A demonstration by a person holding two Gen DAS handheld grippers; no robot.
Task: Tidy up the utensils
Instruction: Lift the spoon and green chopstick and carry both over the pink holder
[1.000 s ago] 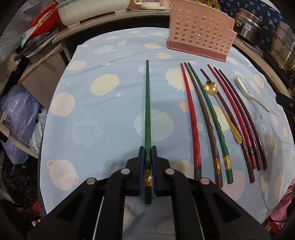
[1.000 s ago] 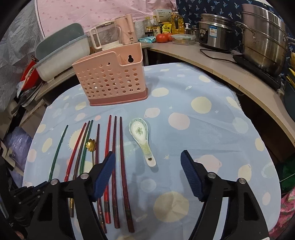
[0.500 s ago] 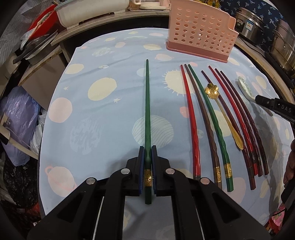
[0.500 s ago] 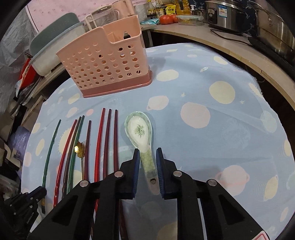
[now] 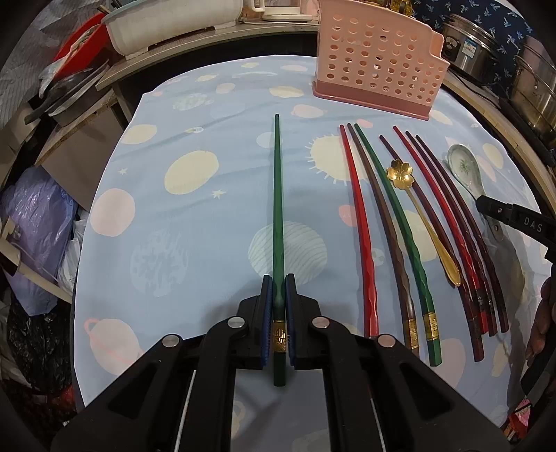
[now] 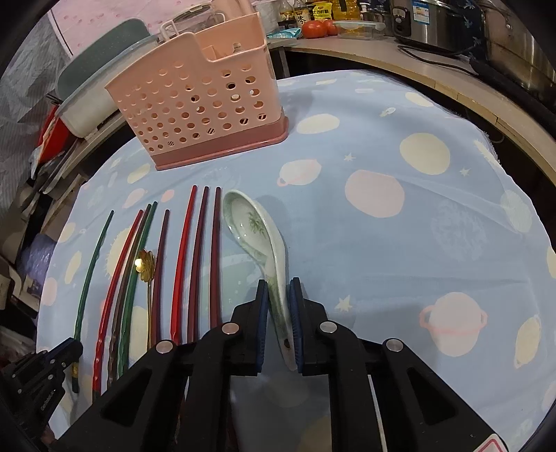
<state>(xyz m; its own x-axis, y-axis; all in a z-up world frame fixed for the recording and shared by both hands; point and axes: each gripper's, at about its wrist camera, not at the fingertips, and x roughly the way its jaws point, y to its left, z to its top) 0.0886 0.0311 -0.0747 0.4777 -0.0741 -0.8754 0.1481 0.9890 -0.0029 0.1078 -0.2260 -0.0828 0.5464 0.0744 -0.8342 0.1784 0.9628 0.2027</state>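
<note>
My left gripper (image 5: 277,285) is shut on a green chopstick (image 5: 277,208) near its gold-banded end; the stick points away toward the pink utensil basket (image 5: 375,59). My right gripper (image 6: 278,290) is shut on the handle of a white ceramic spoon (image 6: 255,226) with a green pattern, its bowl pointing toward the basket (image 6: 198,101). Several red, brown and green chopsticks (image 5: 389,222) and a gold flower spoon (image 5: 403,174) lie in a row between the two grippers. The row also shows in the right wrist view (image 6: 194,257).
The table has a blue planet-print cloth (image 5: 180,215). Steel pots (image 5: 535,76) stand at the right on a curved counter (image 6: 399,59). A white tub (image 5: 166,24) and clutter sit at the back left. Bags (image 5: 31,222) hang off the left edge.
My right gripper came down over the ceramic spoon and shut on its handle, then lifted it a little closer to the basket. My left gripper kept its hold on the green chopstick.
</note>
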